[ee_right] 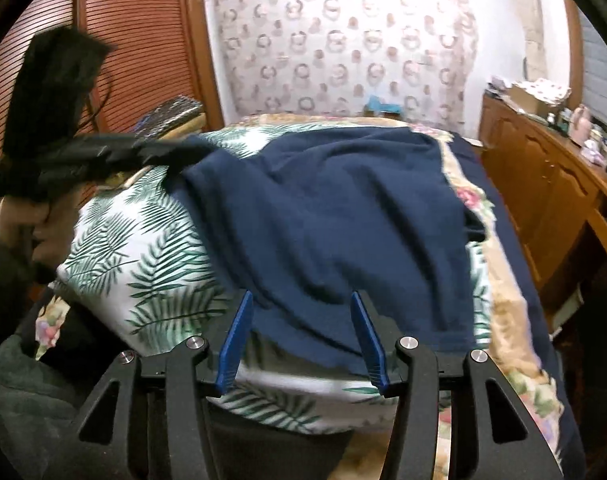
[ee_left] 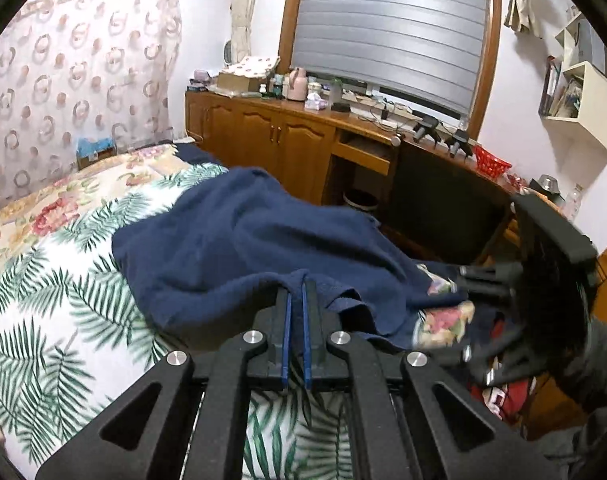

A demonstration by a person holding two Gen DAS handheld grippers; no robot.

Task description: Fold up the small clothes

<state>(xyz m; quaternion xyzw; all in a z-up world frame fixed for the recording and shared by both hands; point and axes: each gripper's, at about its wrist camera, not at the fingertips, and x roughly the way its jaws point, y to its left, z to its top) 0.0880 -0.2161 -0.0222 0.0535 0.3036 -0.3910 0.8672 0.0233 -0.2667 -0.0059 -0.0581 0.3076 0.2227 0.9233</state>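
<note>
Lying rumpled on the leaf-print bed [ee_right: 143, 248], the navy garment [ee_right: 323, 216] has its near left edge clamped in the left hand-held gripper [ee_left: 297, 286]; the right hand-held gripper [ee_right: 301, 300] stands apart over its near edge.

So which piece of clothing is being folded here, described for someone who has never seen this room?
Start at the bed, covered by a white sheet with green palm leaves. Spread across the middle of it is the navy blue garment, plain and rumpled. It is the only solid dark cloth on the leafy print, and the left hand-held gripper is shut on its near edge.
</note>
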